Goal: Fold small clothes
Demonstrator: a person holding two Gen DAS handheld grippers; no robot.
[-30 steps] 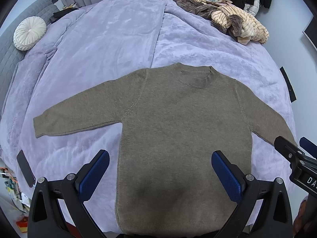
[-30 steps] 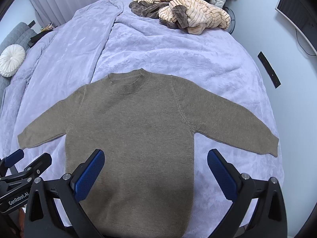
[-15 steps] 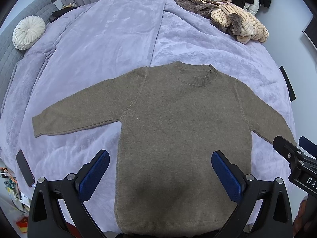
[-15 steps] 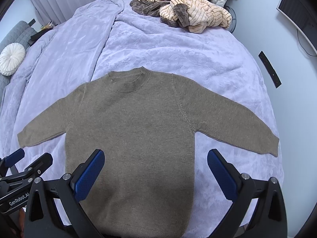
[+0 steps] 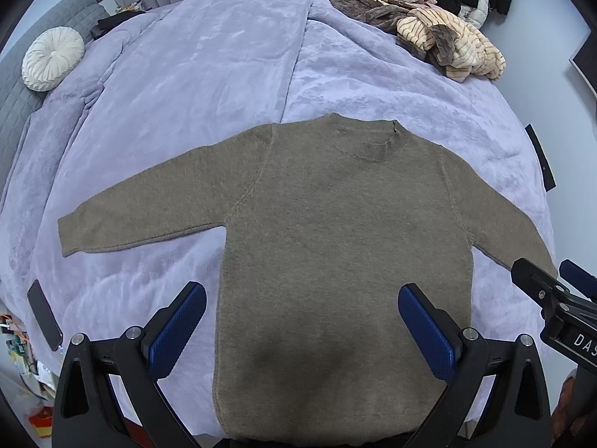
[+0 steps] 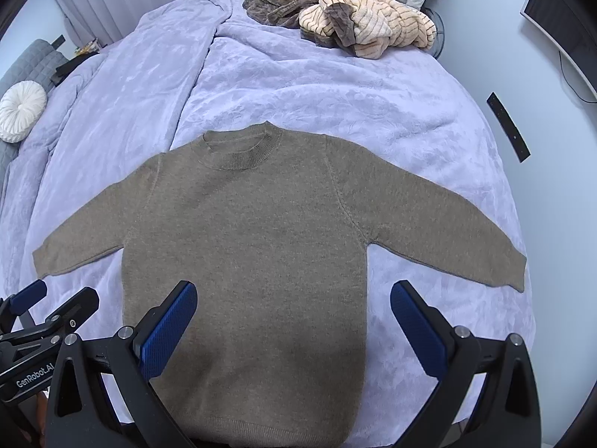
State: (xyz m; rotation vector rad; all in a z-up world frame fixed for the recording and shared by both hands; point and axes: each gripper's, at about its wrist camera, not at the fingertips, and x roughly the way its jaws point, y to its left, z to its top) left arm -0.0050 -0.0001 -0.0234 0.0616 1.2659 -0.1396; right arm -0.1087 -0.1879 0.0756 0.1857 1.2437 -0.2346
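A small olive-brown knit sweater (image 5: 335, 231) (image 6: 253, 242) lies flat and face up on the lavender bedspread (image 5: 209, 74) (image 6: 335, 86), sleeves spread to both sides, collar at the far end. My left gripper (image 5: 302, 317) hovers open above the sweater's lower hem, nothing between its blue pads. My right gripper (image 6: 294, 313) is open too, over the hem's right half, and holds nothing. Each gripper shows at the edge of the other's view: the right gripper (image 5: 556, 298), the left gripper (image 6: 48, 310).
A pile of striped and fuzzy clothes (image 5: 436, 37) (image 6: 354, 22) sits at the bed's far right corner. A round white cushion (image 5: 52, 58) rests on a grey sofa at left. A dark phone (image 5: 44, 313) lies at the bed's left edge; a black strip (image 6: 508, 127) on the right.
Both cameras have shifted slightly, so the sweater sits a touch differently in frame. The sweater itself has not moved and both grippers stay open.
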